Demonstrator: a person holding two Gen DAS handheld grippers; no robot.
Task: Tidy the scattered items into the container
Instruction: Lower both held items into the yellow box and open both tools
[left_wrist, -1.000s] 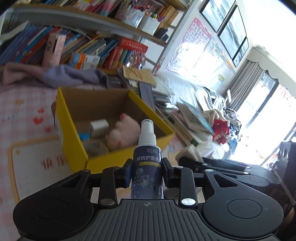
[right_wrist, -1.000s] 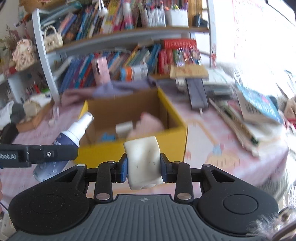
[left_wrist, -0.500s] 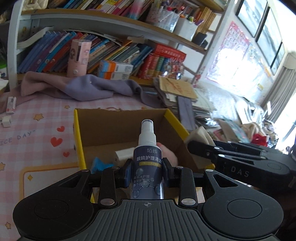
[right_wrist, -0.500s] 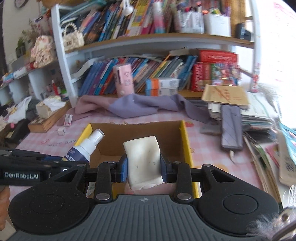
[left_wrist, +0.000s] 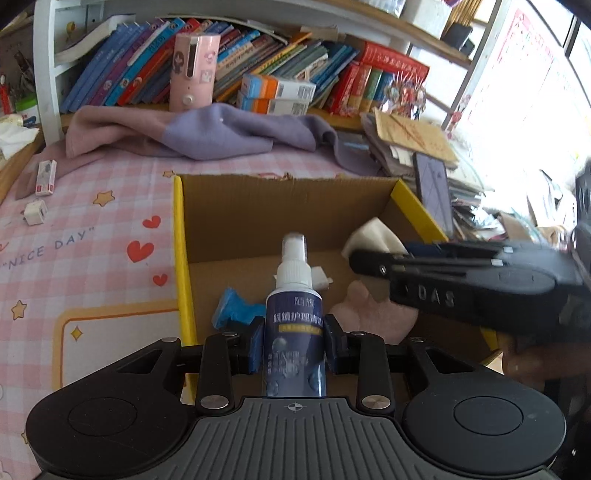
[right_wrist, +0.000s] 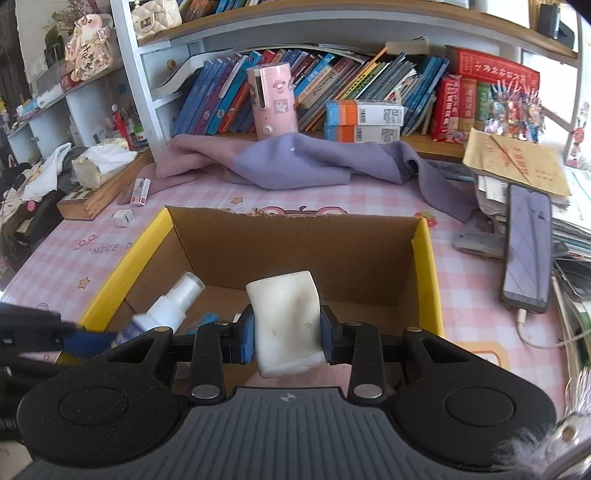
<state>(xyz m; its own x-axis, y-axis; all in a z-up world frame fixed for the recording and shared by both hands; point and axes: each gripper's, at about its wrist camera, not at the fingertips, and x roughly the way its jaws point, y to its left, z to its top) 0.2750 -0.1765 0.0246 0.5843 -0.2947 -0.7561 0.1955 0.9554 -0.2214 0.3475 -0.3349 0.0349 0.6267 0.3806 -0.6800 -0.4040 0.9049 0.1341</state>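
My left gripper (left_wrist: 294, 343) is shut on a dark blue spray bottle (left_wrist: 294, 325) with a white nozzle, held over the open yellow cardboard box (left_wrist: 179, 236). My right gripper (right_wrist: 286, 334) is shut on a white soft block (right_wrist: 286, 321), also over the box (right_wrist: 424, 266). In the left wrist view the right gripper (left_wrist: 369, 264) reaches in from the right with the white block (left_wrist: 373, 234). The spray bottle (right_wrist: 166, 312) shows at the left of the right wrist view. Inside the box lie a pink plush (left_wrist: 373, 314), a blue item (left_wrist: 234, 312) and a small white item (left_wrist: 320, 277).
The box sits on a pink checked cloth (left_wrist: 92, 240). A small white cube (right_wrist: 122, 218) and a small red-and-white box (right_wrist: 140, 192) lie at the far left. A purple towel (right_wrist: 295, 162), a bookshelf, a phone (right_wrist: 526, 251) and stacked papers stand behind and to the right.
Both grippers have moved forward and over the box with their items still held. The view has swung from the window toward the bookshelf.
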